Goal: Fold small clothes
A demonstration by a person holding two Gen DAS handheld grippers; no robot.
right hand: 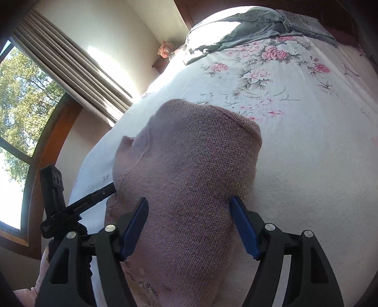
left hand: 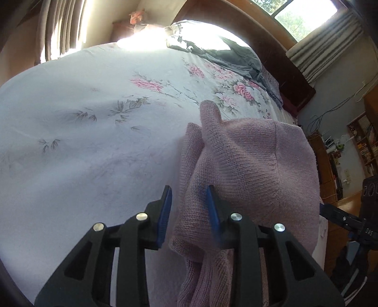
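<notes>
1. The pink knit garment (left hand: 248,165) is a small, loosely bunched piece with a visible ribbed weave, a raised seam line and one narrow part sticking up at its far edge.
2. It lies on the bed (left hand: 82,141), on a white sheet printed with pink flowers, toward the near right side in the left wrist view.
3. The left gripper (left hand: 189,203) has its jaws spread, with a fold of the garment's left edge between the blue pads, not pinched.
4. The right gripper (right hand: 190,224) has its jaws spread wide, straddling the garment's near end (right hand: 189,177).
5. A grey cloth (right hand: 255,21) lies far off at the bed's head.
</notes>
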